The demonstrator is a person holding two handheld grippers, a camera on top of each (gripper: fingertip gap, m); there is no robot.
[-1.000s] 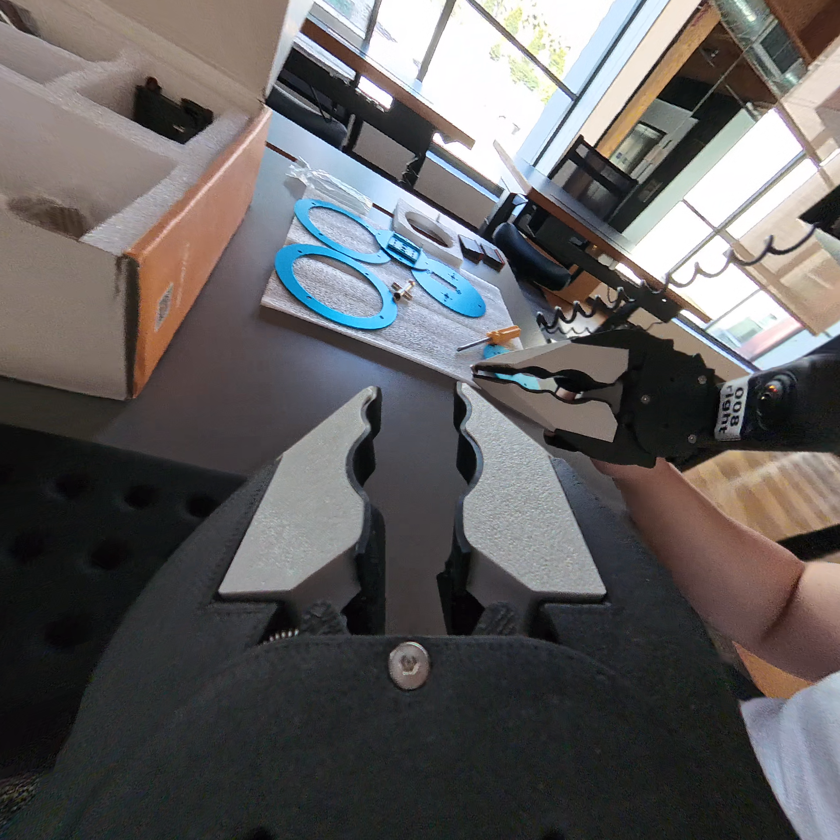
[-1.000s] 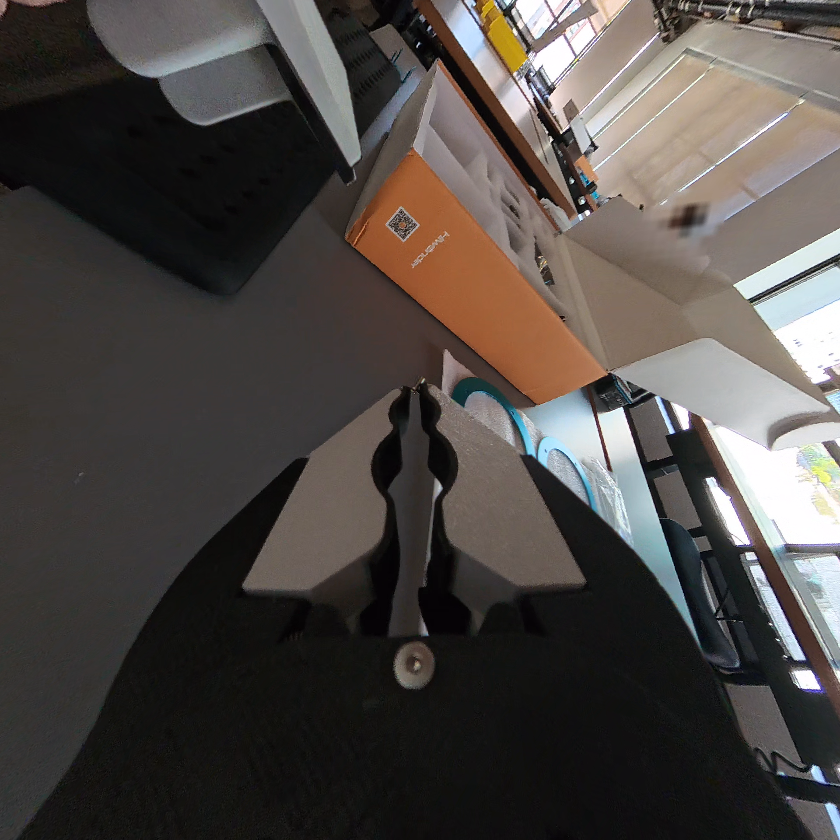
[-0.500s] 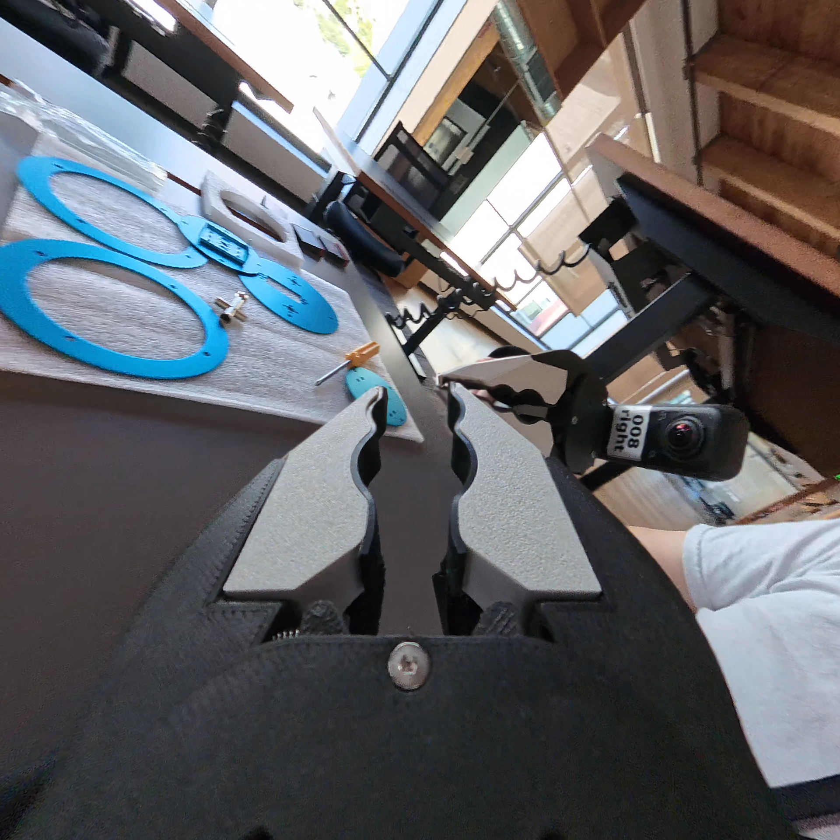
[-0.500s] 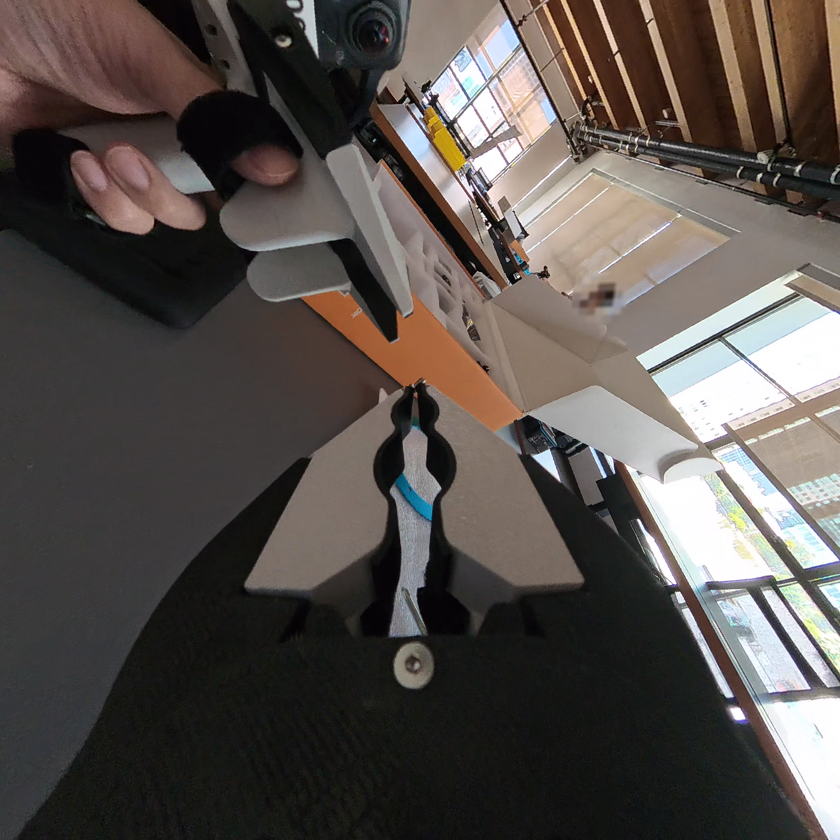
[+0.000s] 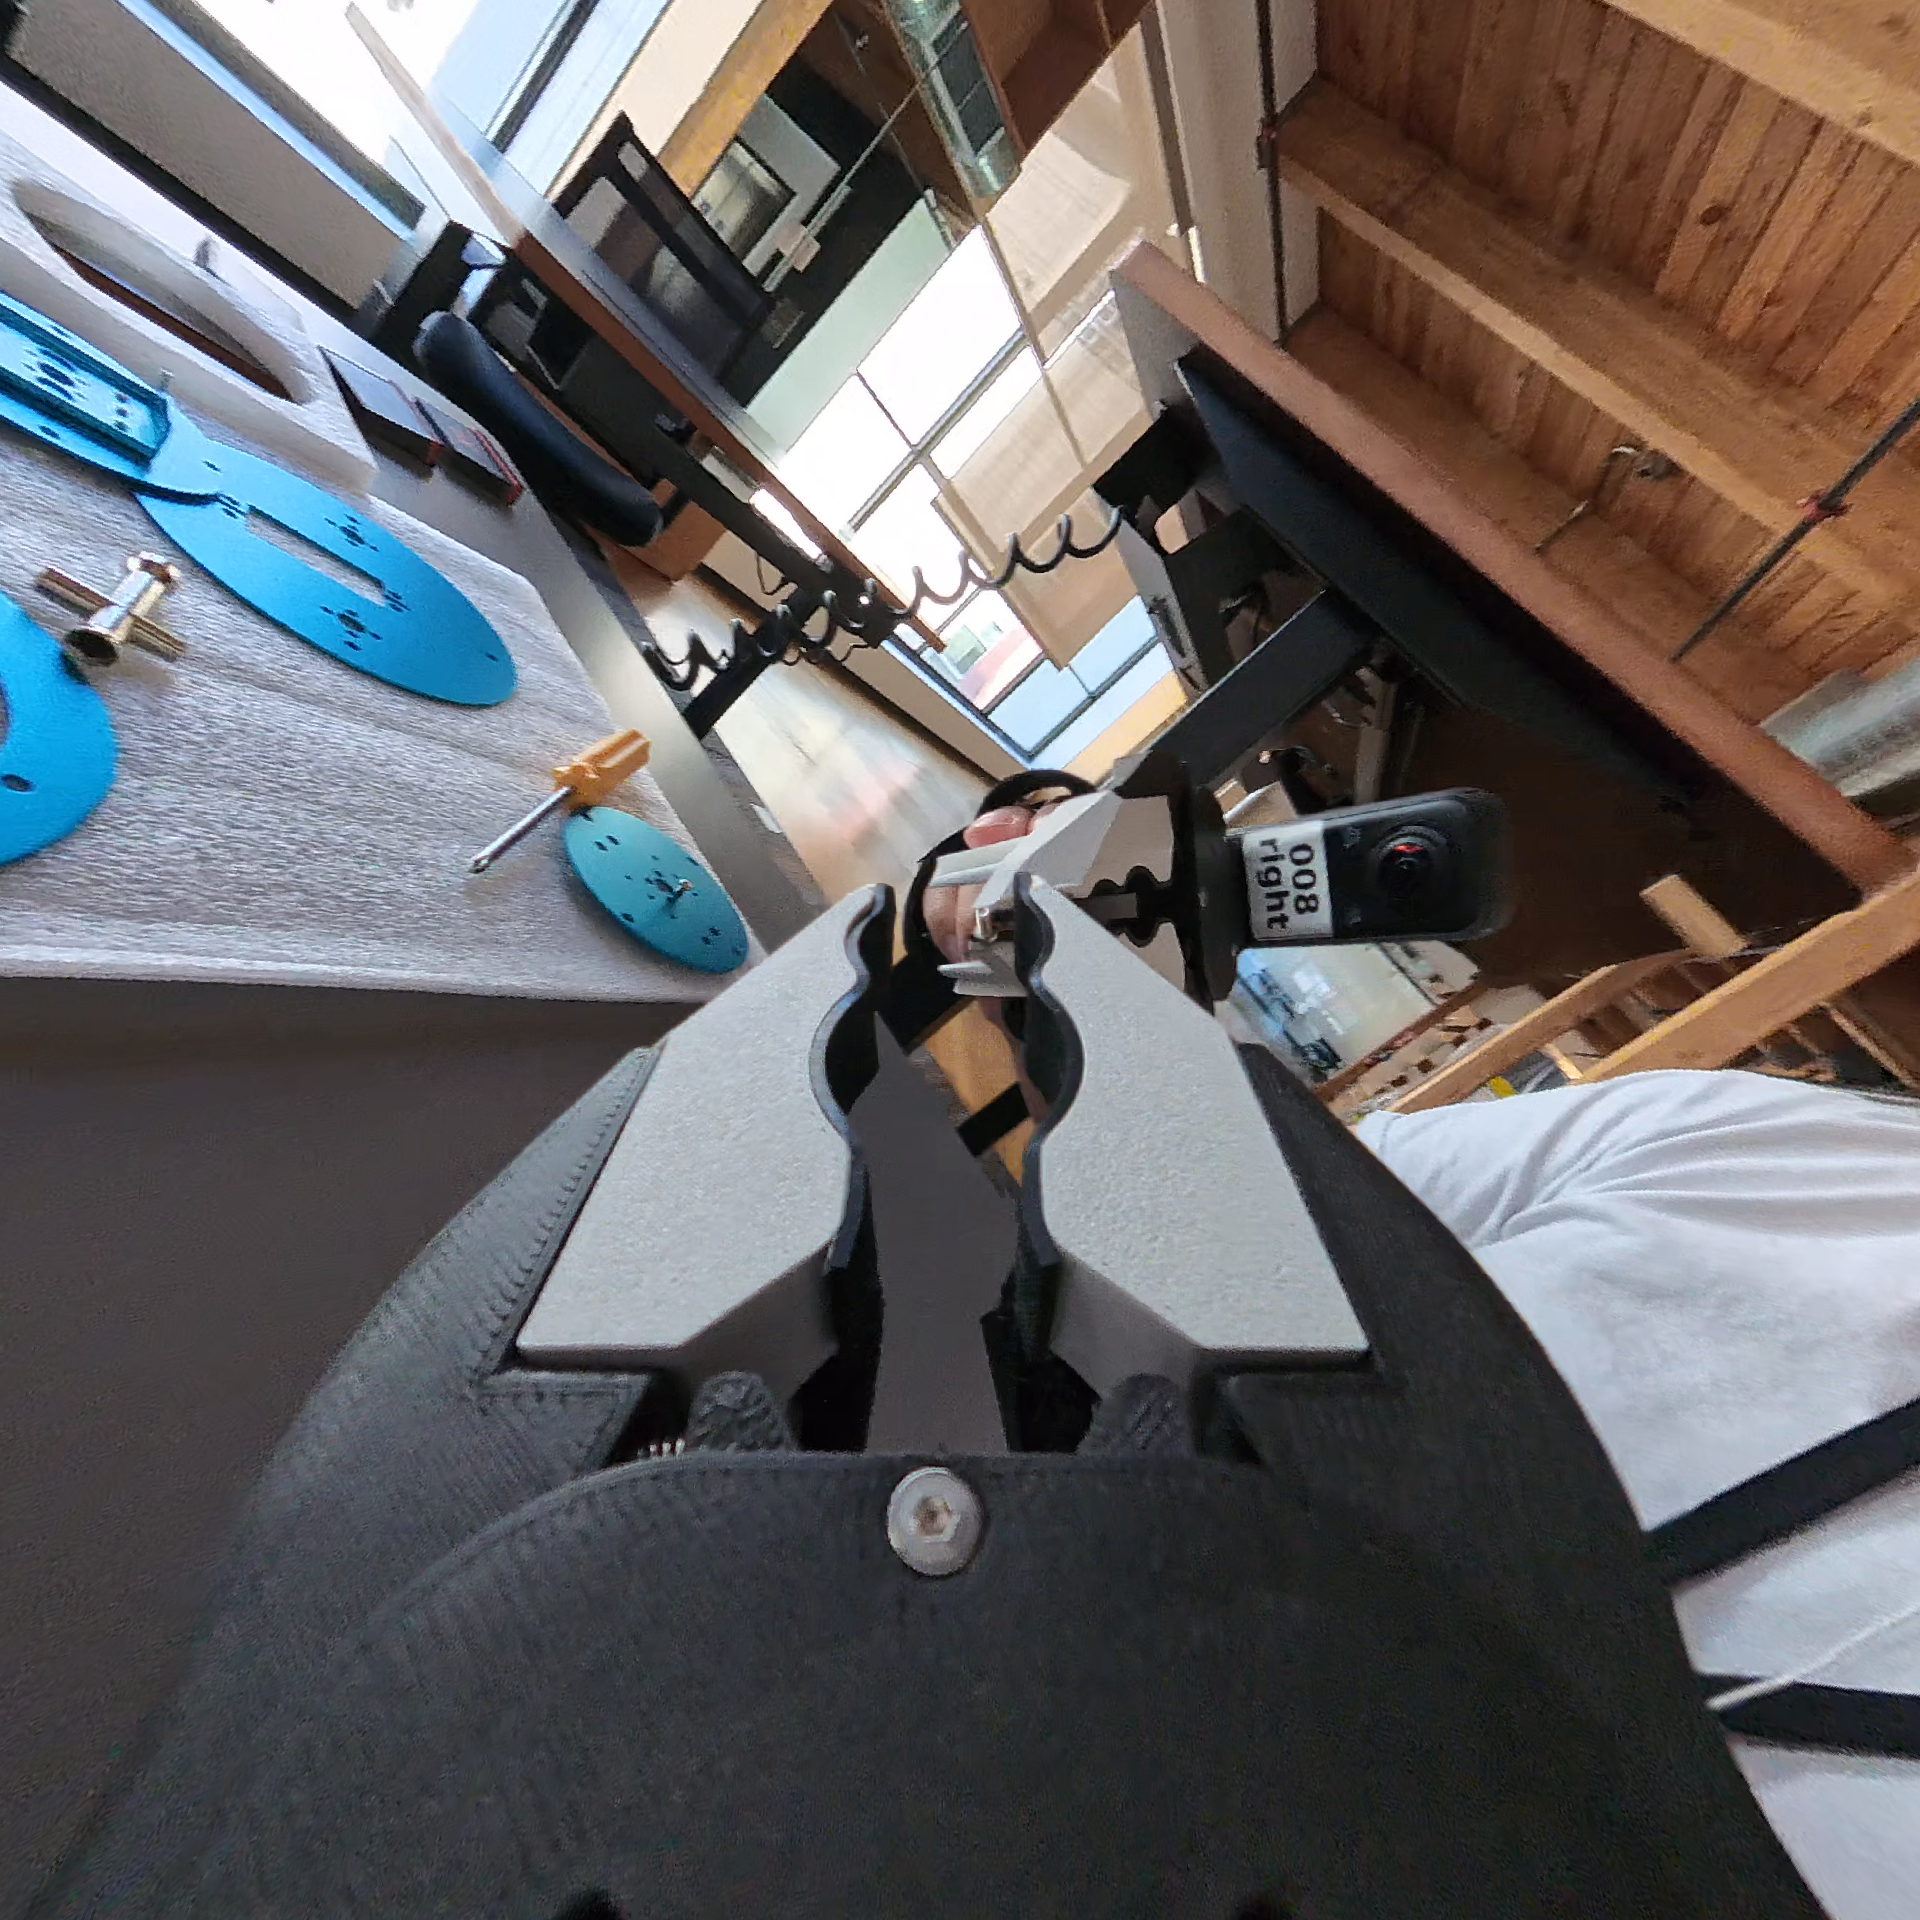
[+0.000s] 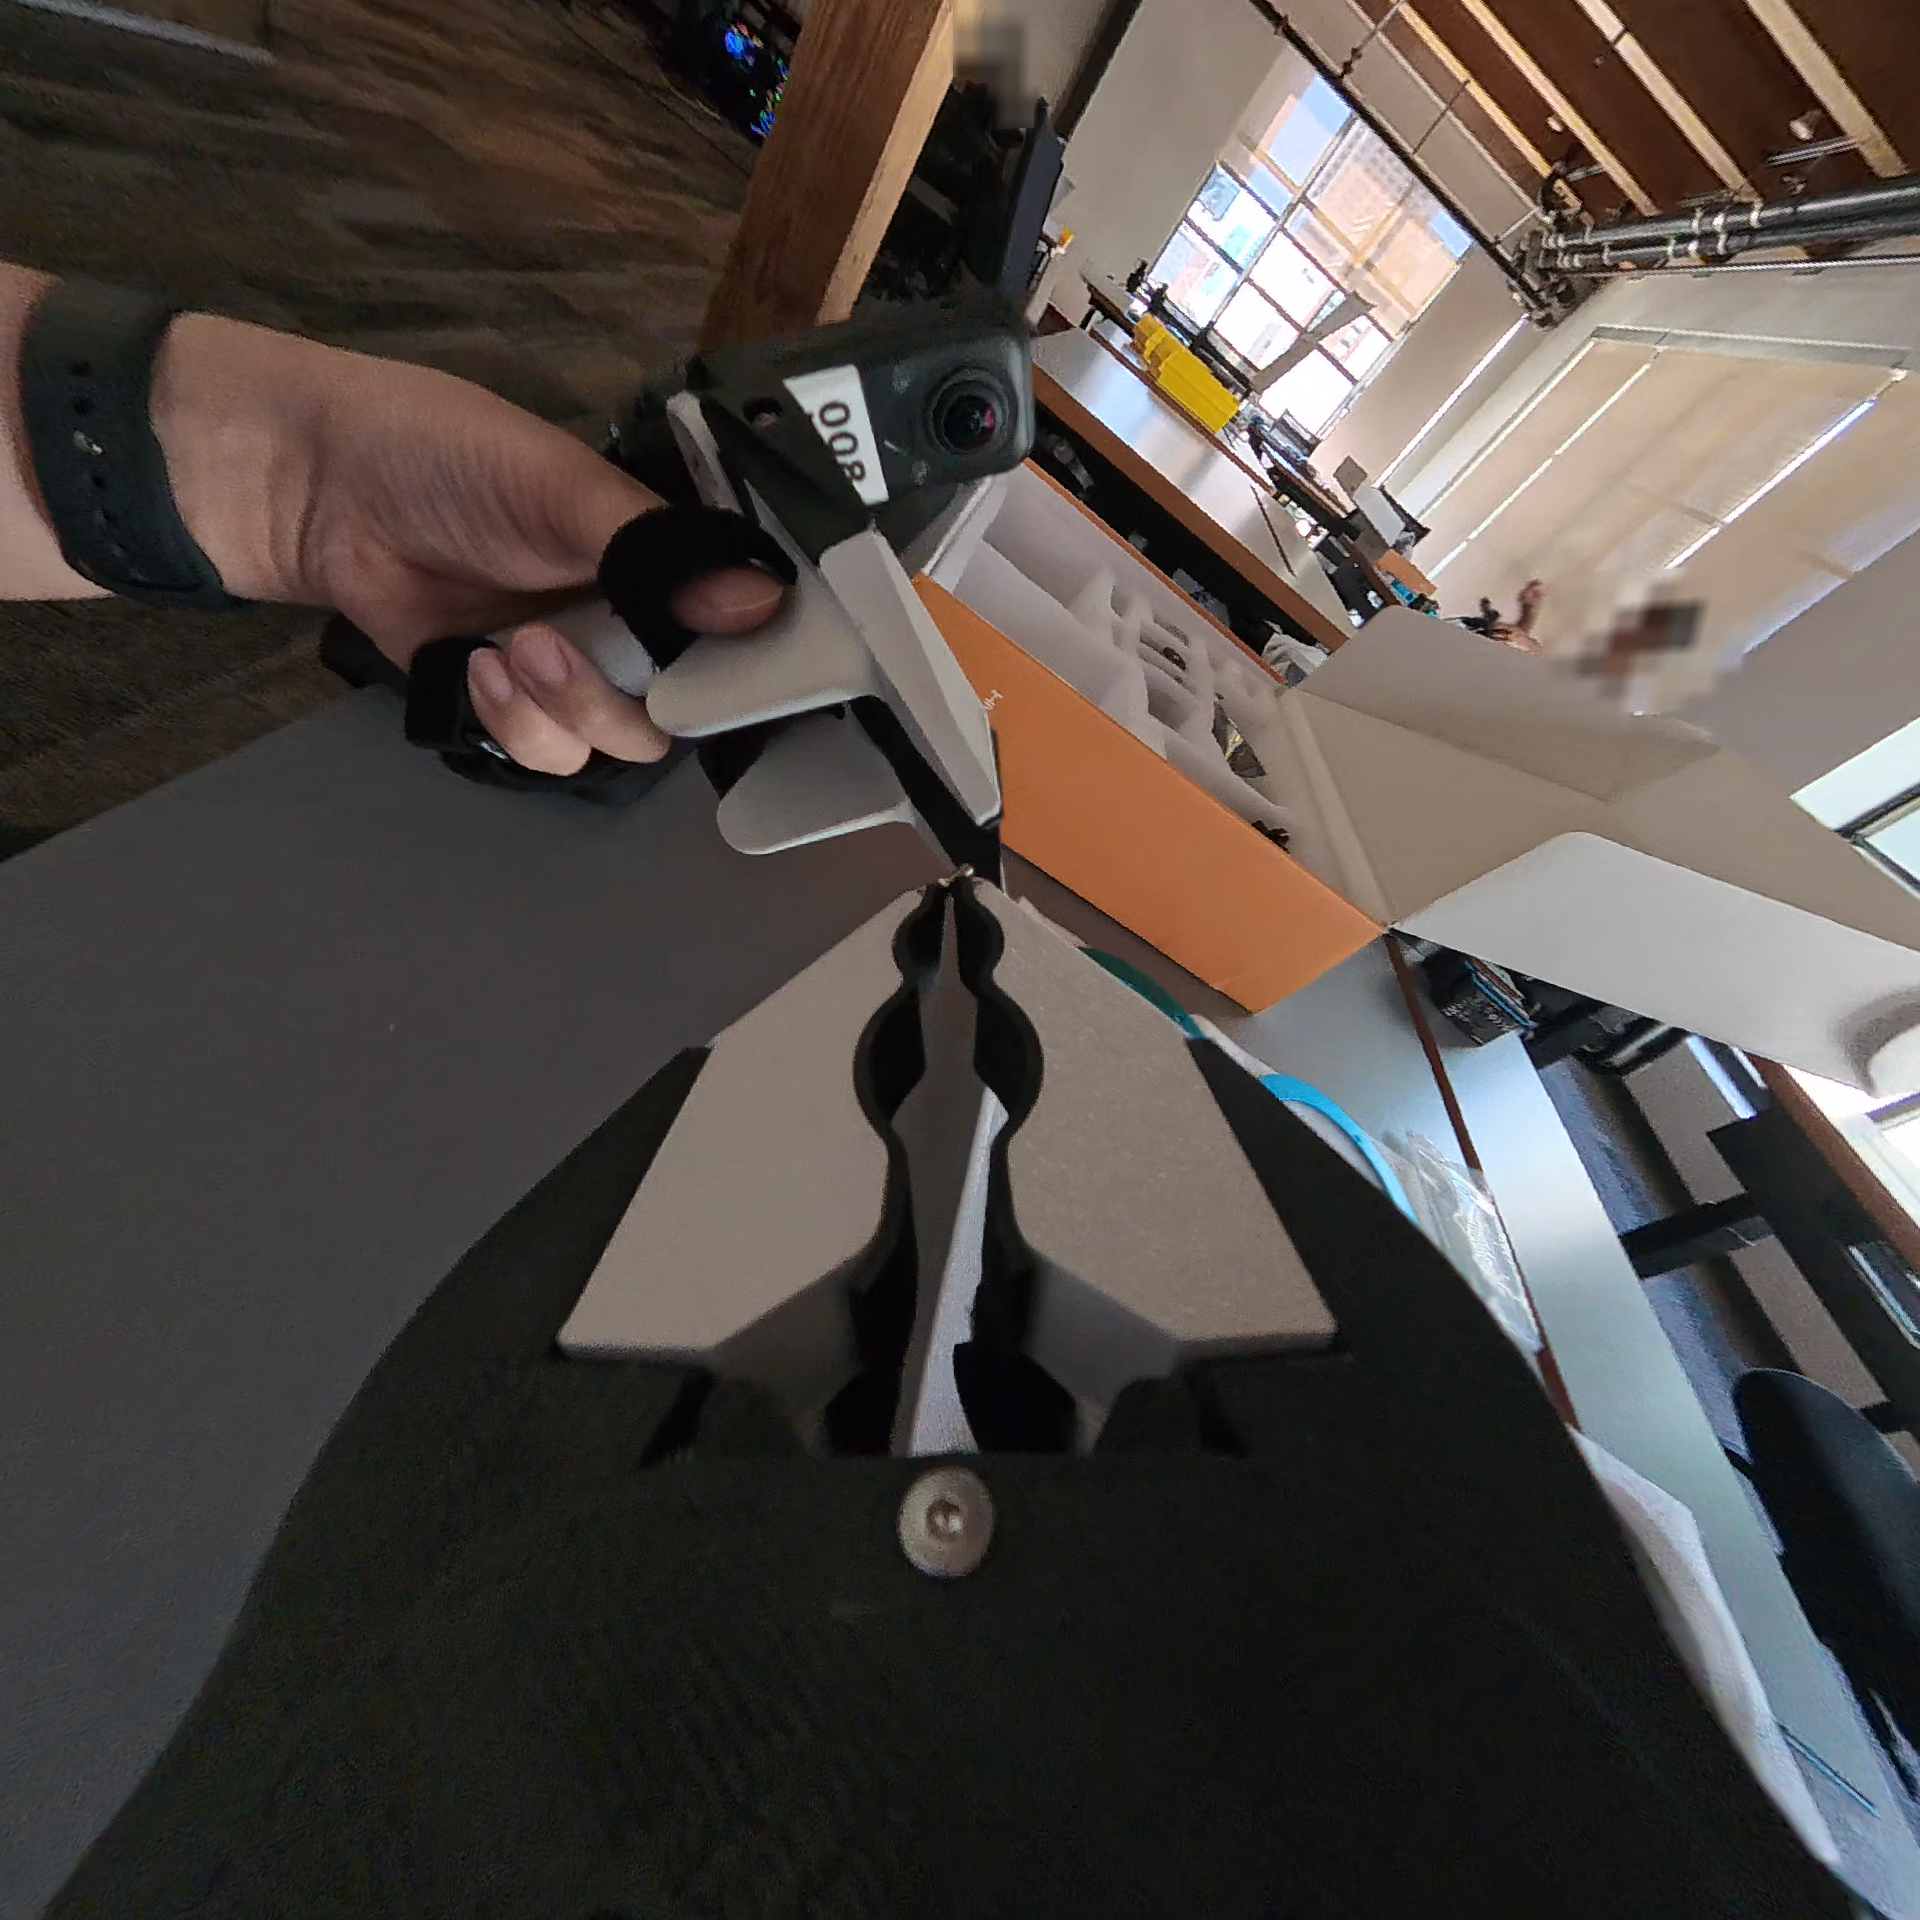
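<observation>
My right gripper (image 6: 956,885) is shut, pinching a tiny metal screw (image 6: 962,875) at its very tip. In the left wrist view the right gripper (image 5: 982,923) points left, with its tip and the screw (image 5: 980,918) in the gap between my left fingertips. My left gripper (image 5: 951,899) is open and empty. In the right wrist view the left gripper (image 6: 961,826) hangs just above the right tip, held by a bare hand (image 6: 416,520). Both grippers hover above the dark table (image 5: 208,1195) near its edge.
A white foam mat (image 5: 260,831) carries a small blue disc (image 5: 655,888), an orange-handled screwdriver (image 5: 582,784), a blue oval plate (image 5: 332,592) and a brass fitting (image 5: 120,623). An open orange box (image 6: 1122,821) with white foam stands behind. The person's white shirt (image 5: 1610,1299) is at right. Left and right tips are no more than a few centimetres apart.
Both grippers rose and turned toward each other. The right tip with the screw moved in between the left fingertips. The left view swung away from the orange box.
</observation>
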